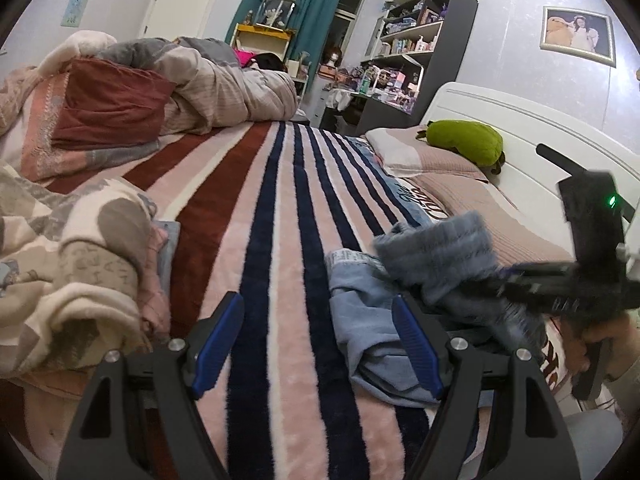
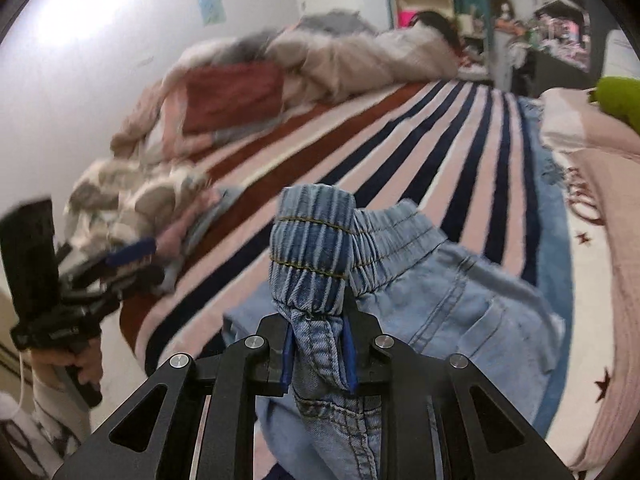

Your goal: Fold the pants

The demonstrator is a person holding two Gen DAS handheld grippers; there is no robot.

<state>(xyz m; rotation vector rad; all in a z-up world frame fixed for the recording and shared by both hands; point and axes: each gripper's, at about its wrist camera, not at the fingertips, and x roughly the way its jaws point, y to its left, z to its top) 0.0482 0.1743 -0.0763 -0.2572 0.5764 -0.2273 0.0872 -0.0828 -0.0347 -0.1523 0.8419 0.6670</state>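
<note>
A: Left wrist view first. Left tool (image 1: 318, 344) spread wide, nothing between its blue pads, low over the striped blanket (image 1: 280, 208) on the bed.

B: And the pants (image 1: 384, 320)?

A: Pale denim, heaped just ahead and to the right of that tool, brushing past its right finger. Bunched waistband lifted up at the far right, pinched by the right tool (image 1: 500, 284), blurred. Person's hand (image 1: 592, 340) wrapped round that handle lower right.

B: Anything else near?

A: Pile of rumpled laundry (image 1: 72, 272) off to the left of the tool, green plush toy (image 1: 466, 142) on a pillow far ahead to the right. Neither in the way.

B: Right wrist view, then.

A: Right tool (image 2: 318, 354) closed narrow on the pants (image 2: 452, 300), gathered elastic waistband standing straight up out of the pads. Rest of the denim trailing down and off to the right of the tool onto the blanket (image 2: 400, 152); legs passing below the frame, so long axis hard to call, probably running back toward the holder.

B: Left tool from here?

A: Left tool (image 2: 120, 260) far off to the left, held up in a fist, blurred; blue pad showing, spread not readable in this view.

B: Judgement on the coming move?

A: Cloth hanging from one pinch only, free waistband stretch lying to the right of the open left tool. Likely a reach rightward to catch a second point, then spread flat.
</note>
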